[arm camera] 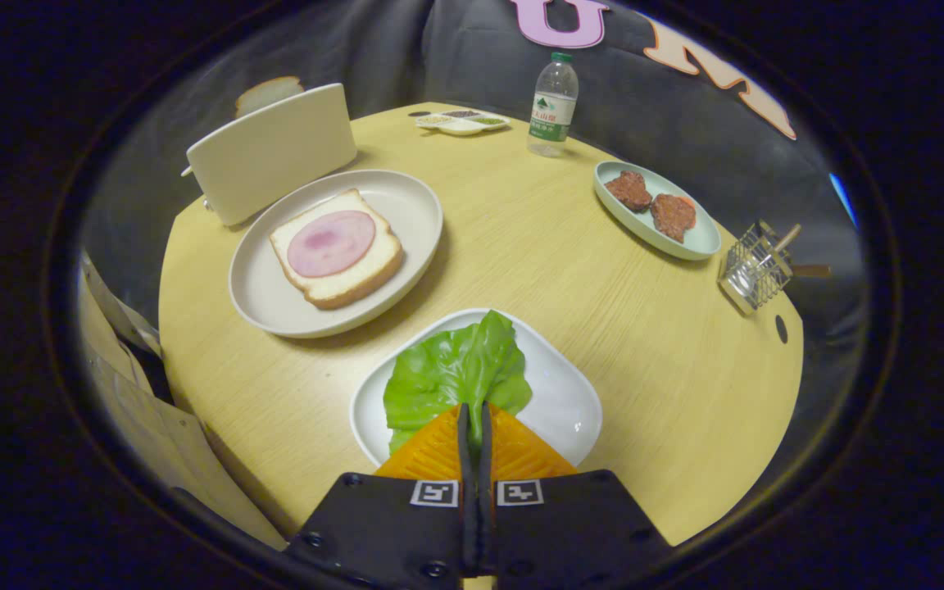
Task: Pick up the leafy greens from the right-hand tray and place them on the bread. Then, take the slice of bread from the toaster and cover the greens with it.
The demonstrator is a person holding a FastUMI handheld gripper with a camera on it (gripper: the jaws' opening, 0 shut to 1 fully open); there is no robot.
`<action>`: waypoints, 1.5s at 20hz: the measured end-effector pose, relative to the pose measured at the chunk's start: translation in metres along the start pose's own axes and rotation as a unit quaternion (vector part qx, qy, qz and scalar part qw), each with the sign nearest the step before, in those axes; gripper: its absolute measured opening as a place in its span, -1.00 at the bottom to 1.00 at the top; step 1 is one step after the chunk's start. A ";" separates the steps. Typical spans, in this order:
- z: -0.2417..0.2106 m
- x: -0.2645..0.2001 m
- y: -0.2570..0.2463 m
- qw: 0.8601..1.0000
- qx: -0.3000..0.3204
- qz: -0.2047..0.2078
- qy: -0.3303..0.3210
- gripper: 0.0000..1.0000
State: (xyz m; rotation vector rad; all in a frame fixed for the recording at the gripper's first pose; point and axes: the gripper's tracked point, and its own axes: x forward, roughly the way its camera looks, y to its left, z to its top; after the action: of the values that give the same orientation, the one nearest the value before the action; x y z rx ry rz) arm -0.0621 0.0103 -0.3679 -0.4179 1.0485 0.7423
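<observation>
My gripper [474, 414] is pressed together, seemingly pinching the near edge of the leafy greens [456, 373] lying on their white tray [564, 393]. Beyond the tray sits the plate [406, 205] with ham-topped bread [335, 247]; behind it, the toaster [271, 153] holds a slice [269, 93].

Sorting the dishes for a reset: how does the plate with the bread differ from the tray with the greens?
The plate is round and beige, beside the toaster; the tray is a white rounded square under the gripper. The plate carries bread topped with ham; the tray carries greens, which the fingers pinch. Both sit on the table.
</observation>
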 end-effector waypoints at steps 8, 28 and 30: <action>0.033 -0.031 0.004 0.999 0.010 -0.014 -0.037 -0.94; 0.128 -0.039 0.074 0.995 -0.043 0.015 -0.086 -0.93; 0.133 -0.036 0.082 0.995 -0.049 0.021 -0.085 -0.93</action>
State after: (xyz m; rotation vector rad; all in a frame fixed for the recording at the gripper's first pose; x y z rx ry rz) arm -0.0486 0.1391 -0.2729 -0.4095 0.8652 0.8534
